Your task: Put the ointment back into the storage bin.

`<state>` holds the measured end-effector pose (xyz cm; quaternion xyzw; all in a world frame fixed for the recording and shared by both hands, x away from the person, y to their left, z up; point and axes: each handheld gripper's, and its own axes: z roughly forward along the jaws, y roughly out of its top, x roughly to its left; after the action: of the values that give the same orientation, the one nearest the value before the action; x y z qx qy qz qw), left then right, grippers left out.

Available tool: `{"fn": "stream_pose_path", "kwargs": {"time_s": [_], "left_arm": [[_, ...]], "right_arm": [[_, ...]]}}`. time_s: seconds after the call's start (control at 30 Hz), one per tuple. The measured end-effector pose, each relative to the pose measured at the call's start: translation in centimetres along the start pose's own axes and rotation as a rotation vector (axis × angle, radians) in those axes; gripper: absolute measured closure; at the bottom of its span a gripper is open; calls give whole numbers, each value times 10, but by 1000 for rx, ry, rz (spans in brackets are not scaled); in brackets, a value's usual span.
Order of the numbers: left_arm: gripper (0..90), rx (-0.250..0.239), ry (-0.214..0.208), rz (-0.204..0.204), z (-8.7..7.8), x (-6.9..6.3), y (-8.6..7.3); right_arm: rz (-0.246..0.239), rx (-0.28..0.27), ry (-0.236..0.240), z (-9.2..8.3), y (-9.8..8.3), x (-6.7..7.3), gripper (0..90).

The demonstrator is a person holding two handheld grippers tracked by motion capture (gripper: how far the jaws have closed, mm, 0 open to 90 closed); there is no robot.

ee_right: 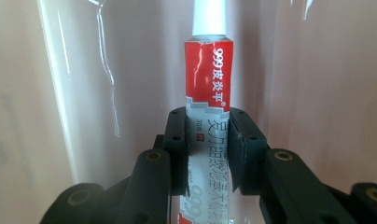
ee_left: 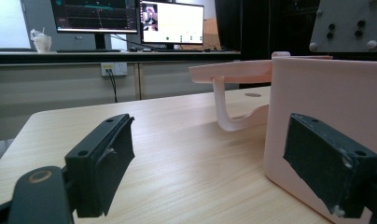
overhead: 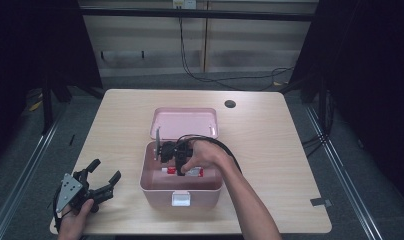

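**Ointment tube gripped inside the pink box**

The right gripper (ee_right: pixel 207 149) reached down into the open pink box (overhead: pixel 155 187), jaws clamped on a red-and-white tube (ee_right: pixel 209 79). The left gripper (overhead: pixel 97 180) rested on the desk (overhead: pixel 270 150), jaws wide, empty. A straight, steady lift should clear the walls.

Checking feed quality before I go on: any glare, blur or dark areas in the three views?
High view: the table is evenly lit, its surroundings nearly black, slightly soft overall. Left gripper view: the monitors are blown out bright, the near pads soft. Right gripper view: white glare streaks on the pink box wall; the red tube is sharp, with a little shine.
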<state>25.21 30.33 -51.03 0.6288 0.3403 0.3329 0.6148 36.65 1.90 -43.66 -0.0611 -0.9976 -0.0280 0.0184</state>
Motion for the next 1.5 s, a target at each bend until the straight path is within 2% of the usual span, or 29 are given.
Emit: {"fn": "stream_pose_path", "kwargs": {"time_s": [0.03, 0.13, 0.17, 0.67, 0.73, 0.8, 0.97, 1.23, 1.33, 1.4, 1.5], "left_arm": [[157, 0, 0, -1, 0, 0, 0], [157, -2, -1, -2, 0, 0, 0], [157, -2, -2, -3, 0, 0, 0], [157, -2, -1, -3, 0, 0, 0], [157, -2, -2, -2, 0, 0, 0], [157, -2, -2, -3, 0, 0, 0], [157, -2, -2, -2, 0, 0, 0], [157, 0, -1, 0, 0, 0, 0], [157, -2, -2, -2, 0, 0, 0], [157, 0, -1, -1, 0, 0, 0], [157, -2, -2, -3, 0, 0, 0]], "right_arm": [[-1, -12, 1, 2, 0, 0, 715], [1, 3, -2, 2, 1, -1, 715], [2, -13, 0, 4, 0, -1, 714], [4, 20, -39, 14, 1, 2, 714], [7, 11, -47, 17, 1, 3, 713], [-5, 22, -51, 18, 1, 2, 713], [25, 31, -66, 21, 1, 3, 713], [32, 33, -70, 24, 1, 2, 712], [39, 54, -88, 25, 3, 2, 710], [46, 38, -95, 26, 4, 2, 710], [45, 47, -102, 26, 5, 3, 708]]}}
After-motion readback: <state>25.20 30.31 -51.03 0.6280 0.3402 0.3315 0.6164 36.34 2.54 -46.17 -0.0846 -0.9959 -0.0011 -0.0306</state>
